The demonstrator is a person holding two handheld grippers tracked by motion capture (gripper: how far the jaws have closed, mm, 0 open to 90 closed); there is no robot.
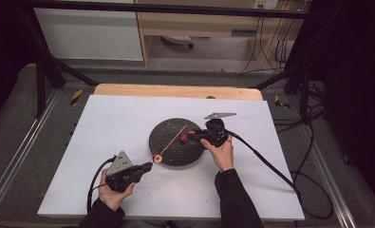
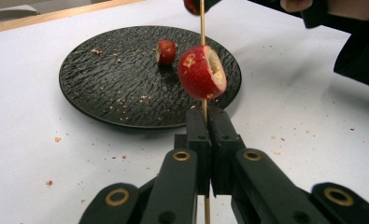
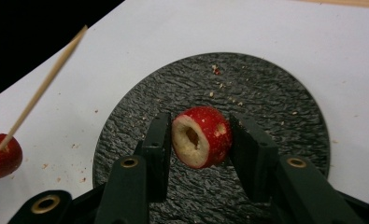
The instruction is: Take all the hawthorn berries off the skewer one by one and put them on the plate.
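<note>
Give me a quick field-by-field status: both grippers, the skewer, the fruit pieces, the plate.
left gripper: shut on the thin wooden skewer, near its lower end
skewer: one cored red fruit piece threaded on, just above the jaws
right gripper: shut on a second cored red fruit piece, over the plate
round black textured plate: on the white table sheet, carrying crumbs and a small red fruit piece
next step, likely: thread the held piece onto the skewer tip
</note>
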